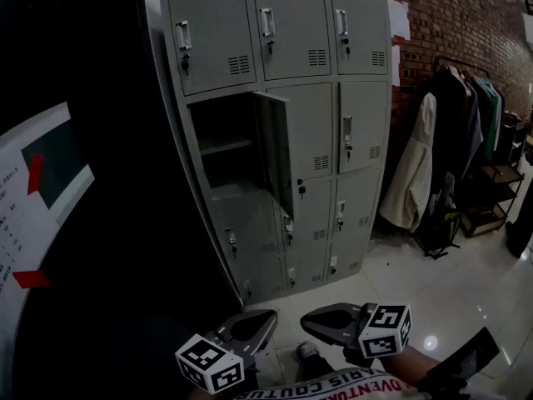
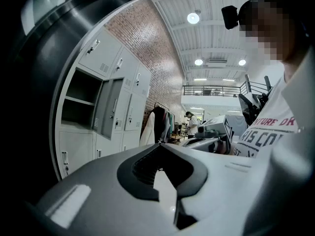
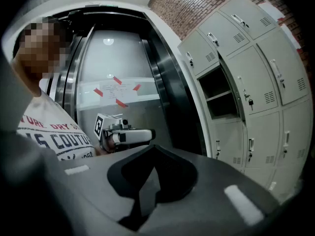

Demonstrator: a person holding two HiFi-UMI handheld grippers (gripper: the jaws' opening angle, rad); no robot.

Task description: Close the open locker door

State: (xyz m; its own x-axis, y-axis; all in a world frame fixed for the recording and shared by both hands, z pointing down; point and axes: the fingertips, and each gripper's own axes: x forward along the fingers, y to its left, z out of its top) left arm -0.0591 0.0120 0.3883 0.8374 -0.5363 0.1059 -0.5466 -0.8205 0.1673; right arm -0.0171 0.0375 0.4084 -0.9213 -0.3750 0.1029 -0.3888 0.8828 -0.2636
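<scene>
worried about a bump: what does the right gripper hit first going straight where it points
Most likely the left gripper, which sits straight ahead of the right gripper; depth is unclear.

L tongs (image 1: pixel 268 316) & R tongs (image 1: pixel 308 320) held low, tips turned toward each other, both w/ jaws together, empty.

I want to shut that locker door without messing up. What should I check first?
1. Open door found: ok. The open locker door swings out from the second row, left column.
2. Hand-held grippers free: ok. The left hand-held gripper and right hand-held gripper have their jaws together on nothing.
3. Close enough to push: not ok. Both are low by the body, apart from the door.
4. Nothing poking out of the compartment: cannot tell, it is dark inside.
</scene>
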